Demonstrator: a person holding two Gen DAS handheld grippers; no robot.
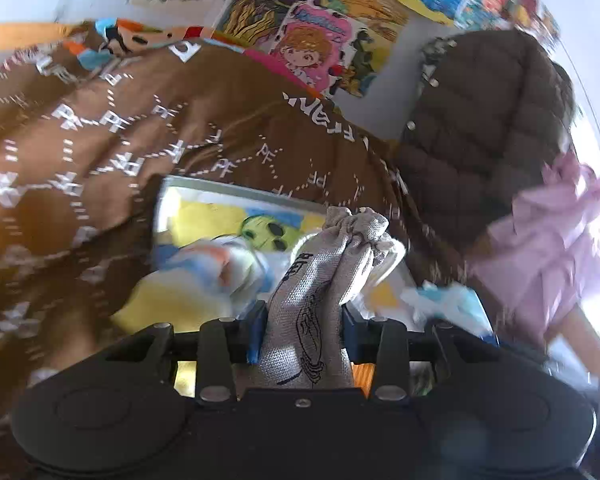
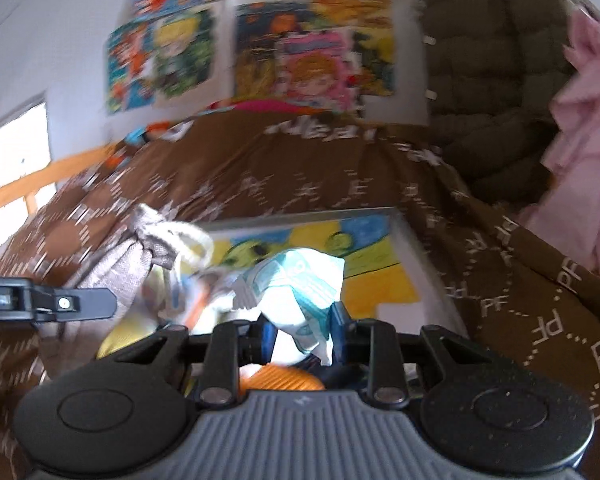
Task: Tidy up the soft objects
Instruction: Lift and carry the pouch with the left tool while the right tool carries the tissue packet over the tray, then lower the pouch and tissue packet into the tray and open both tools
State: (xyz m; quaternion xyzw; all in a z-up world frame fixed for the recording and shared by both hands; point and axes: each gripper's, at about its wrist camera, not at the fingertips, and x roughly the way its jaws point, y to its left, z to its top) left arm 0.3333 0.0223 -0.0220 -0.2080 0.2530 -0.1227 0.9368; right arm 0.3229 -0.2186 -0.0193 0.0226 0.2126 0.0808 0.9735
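Observation:
My left gripper [image 1: 302, 320] is shut on a grey woven drawstring pouch [image 1: 320, 276] with a black line drawing; its tied neck points away from me. The same grey pouch [image 2: 128, 248] and part of the left gripper show at the left of the right wrist view. My right gripper [image 2: 300, 330] is shut on a crumpled white and teal packet [image 2: 296, 288]. Both are held above a box lined with a yellow and blue cartoon picture [image 2: 380, 264], where more soft items [image 1: 220, 264] lie blurred.
A brown blanket with white letters [image 1: 100, 140] surrounds the box. A dark brown quilted jacket [image 1: 480, 128] and a pink garment [image 1: 552, 240] hang at the right. Colourful drawings [image 2: 260, 48] cover the white wall behind. An orange ribbed thing [image 2: 280, 376] sits below the right gripper.

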